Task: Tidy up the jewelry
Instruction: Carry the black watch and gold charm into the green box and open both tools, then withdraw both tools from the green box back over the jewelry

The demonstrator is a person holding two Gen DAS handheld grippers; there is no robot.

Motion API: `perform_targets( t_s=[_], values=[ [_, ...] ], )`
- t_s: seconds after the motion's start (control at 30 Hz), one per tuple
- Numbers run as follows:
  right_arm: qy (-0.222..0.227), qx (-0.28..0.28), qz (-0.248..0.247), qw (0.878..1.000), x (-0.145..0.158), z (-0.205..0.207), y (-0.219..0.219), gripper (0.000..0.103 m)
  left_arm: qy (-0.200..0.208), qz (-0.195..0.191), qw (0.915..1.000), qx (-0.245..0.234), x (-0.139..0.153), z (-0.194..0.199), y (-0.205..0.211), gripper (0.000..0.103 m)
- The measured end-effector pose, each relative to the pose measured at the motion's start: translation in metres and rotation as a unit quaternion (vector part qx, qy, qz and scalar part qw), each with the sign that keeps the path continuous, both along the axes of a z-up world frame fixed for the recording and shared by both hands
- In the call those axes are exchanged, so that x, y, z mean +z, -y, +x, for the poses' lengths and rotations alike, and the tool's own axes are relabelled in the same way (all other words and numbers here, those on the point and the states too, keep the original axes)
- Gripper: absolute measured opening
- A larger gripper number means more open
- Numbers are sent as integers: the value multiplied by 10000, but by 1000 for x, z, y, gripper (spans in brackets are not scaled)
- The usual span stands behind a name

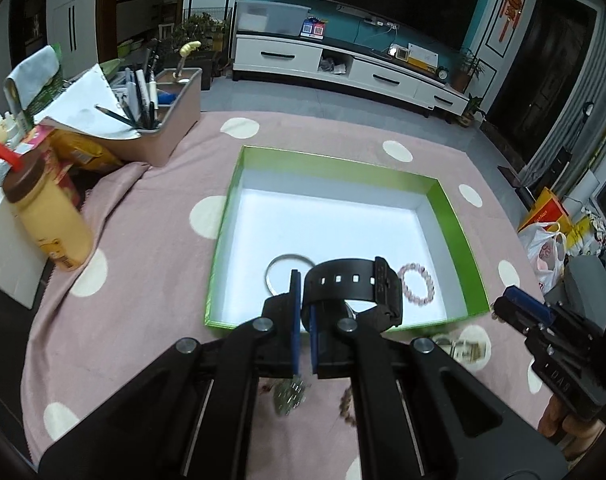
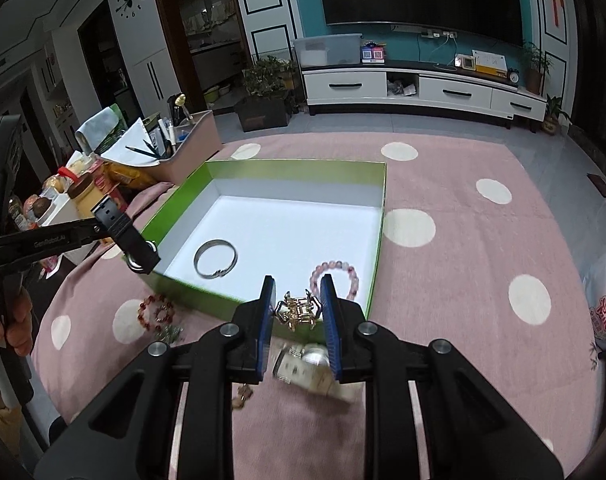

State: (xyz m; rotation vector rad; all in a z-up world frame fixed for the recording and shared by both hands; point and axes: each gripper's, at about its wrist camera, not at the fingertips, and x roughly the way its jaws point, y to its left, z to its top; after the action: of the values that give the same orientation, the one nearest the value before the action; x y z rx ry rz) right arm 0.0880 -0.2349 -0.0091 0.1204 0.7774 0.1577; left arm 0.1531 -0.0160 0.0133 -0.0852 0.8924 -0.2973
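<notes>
Left gripper [image 1: 303, 312]: I hold it closed on the strap of a black wristwatch [image 1: 353, 290]; the watch hangs in the air above the near edge of the box.
Right gripper [image 2: 297, 314]: I hold it narrowly set, the pads clamping a small gold clasp-like ornament [image 2: 297, 312] lifted off the cloth; I cannot tell what kind of piece it is.
Box [image 1: 457, 216]: shallow, green walls, white floor, open top, resting on the pink dotted tablecloth [image 2: 463, 280].
Silver bangle [image 2: 215, 260]: lying flat on the box floor, near-left area.
Pink bead bracelet [image 2: 337, 276]: lying flat on the box floor, in the near-right corner, well apart from the bangle.
Red bead bracelet [image 2: 155, 314]: on the cloth outside the box, just beside its near wall.
Blurred metal piece [image 2: 303, 366]: on the cloth under my right gripper; too blurred to identify.
Pen organiser [image 1: 171, 120]: at the far-left of the table, holding pens and pencils.
Yellow bottle [image 1: 49, 216]: brown cap, at the left table edge.
</notes>
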Motion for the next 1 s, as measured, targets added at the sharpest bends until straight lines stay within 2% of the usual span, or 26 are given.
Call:
perform_targets(
  t_s=[0.17,0.37,0.43,0.5,0.57,0.6,0.67,0.7,0.77,0.83,0.9,1.0],
  values=[
    [-174,0,5,9998,-12,24,-2,23,-189,0,9998,-33,-14,24,20,3],
    [-521,-55,183,9985,-32,49,0,23,-480,256,9984,-138,-40,43,44,4],
    [-619,-115,286,9976,-36,54,3,26,-626,413,9971,-115,-52,47,51,10],
    [-613,-229,412,9970,-37,54,11,33,-665,470,9966,-154,-57,48,54,19],
    [-537,-325,525,9966,-34,50,19,45,-664,497,9964,-177,-58,47,53,27],
    [-499,-392,564,9964,-31,47,24,46,-643,491,9966,-172,-57,46,52,32],
    [-453,-388,728,9956,-28,42,32,46,-592,461,9971,-118,-53,45,45,35],
    [-425,-392,773,9953,-26,37,34,46,-580,420,9974,-97,-51,43,41,43],
    [-376,-484,615,9962,-22,29,36,46,-494,416,9979,-56,-44,39,32,49],
    [-338,-478,659,9961,-19,20,38,46,-405,486,9980,-11,-37,34,25,51],
    [-328,-500,720,9956,-17,10,42,46,-343,520,9980,103,-31,27,13,59],
    [-365,-513,702,9955,-19,-5,45,47,-298,599,9975,238,-27,14,-7,62]
  ],
)
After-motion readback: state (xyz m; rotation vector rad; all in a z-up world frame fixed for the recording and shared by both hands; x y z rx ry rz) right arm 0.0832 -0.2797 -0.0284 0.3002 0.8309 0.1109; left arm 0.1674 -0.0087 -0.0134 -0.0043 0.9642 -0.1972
